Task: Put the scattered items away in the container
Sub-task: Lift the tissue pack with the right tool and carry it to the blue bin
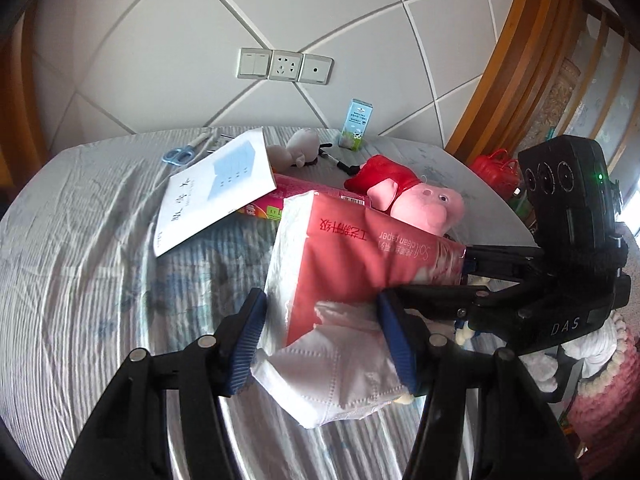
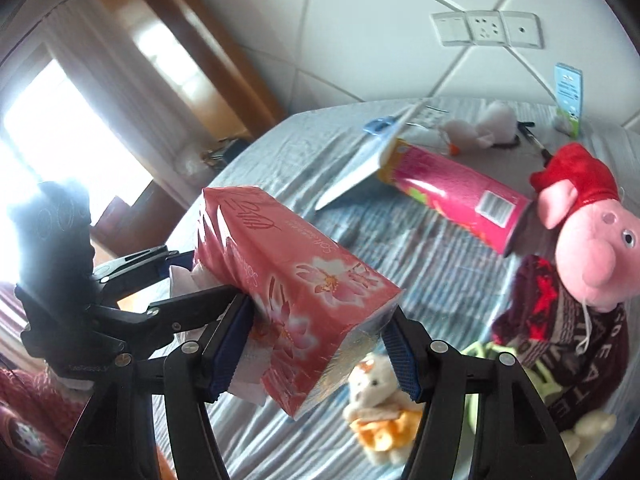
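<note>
Both tongs have hold of one pink tissue pack (image 2: 296,304), raised above the table. The right gripper (image 2: 324,350) clamps one end between its blue pads, and the left gripper (image 1: 322,340) pinches the other end, where white tissue (image 1: 340,376) spills from the torn wrapper. In the right wrist view the left tool comes in from the left side; in the left wrist view the right tool comes in from the right.

The round table (image 1: 80,280) under them wears a wrinkled, pale striped cloth. Nearest, below the pack, lies one small cream teddy in an orange dress (image 2: 378,408), beside one dark knitted garment with red stars (image 2: 560,344). A little further sits one pink pig plush in a red dress (image 2: 588,236). In the middle one pink cylindrical can (image 2: 460,188) lies on its side, with one white exercise book (image 1: 216,188) leaning on its far end. Beyond that are one grey-white plush (image 1: 298,146), one pair of blue-handled scissors (image 1: 180,155), and at the far edge one small light-blue carton (image 1: 356,124), upright.

Behind the table stands a white wall with diagonal grooves and three switch and socket plates (image 1: 285,66) in a row. Curved wooden trim (image 1: 516,52) frames the right; a bright window (image 2: 60,120) glares on the left.

No container that I can be sure of shows in either view.
</note>
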Demonstrator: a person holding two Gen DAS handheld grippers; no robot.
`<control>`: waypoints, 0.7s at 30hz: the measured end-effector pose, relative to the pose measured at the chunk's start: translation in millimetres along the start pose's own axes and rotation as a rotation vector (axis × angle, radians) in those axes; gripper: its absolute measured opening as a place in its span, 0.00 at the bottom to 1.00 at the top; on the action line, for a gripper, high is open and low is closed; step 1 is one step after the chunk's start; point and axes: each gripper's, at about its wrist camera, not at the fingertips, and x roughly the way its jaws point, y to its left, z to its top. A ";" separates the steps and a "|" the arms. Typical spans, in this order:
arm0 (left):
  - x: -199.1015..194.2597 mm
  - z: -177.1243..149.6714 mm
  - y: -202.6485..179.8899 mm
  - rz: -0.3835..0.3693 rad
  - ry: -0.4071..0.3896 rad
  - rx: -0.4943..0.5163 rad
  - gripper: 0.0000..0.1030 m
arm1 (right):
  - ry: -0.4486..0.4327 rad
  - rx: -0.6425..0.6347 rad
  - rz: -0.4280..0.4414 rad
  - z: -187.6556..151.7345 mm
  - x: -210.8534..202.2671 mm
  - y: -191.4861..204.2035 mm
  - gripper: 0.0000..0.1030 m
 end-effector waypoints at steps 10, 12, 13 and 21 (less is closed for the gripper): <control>-71.5 -37.6 -28.2 0.171 -0.068 -0.083 0.55 | 0.008 -0.135 0.124 -18.6 -24.5 60.1 0.62; -80.5 -46.7 -31.9 0.201 -0.078 -0.108 0.55 | 0.021 -0.162 0.149 -24.1 -26.7 68.9 0.62; -84.9 -52.3 -32.7 0.216 -0.082 -0.125 0.55 | 0.030 -0.175 0.161 -26.7 -26.6 72.7 0.62; -124.4 -105.5 -26.8 0.333 -0.118 -0.264 0.54 | 0.119 -0.306 0.248 -48.5 -11.0 116.4 0.62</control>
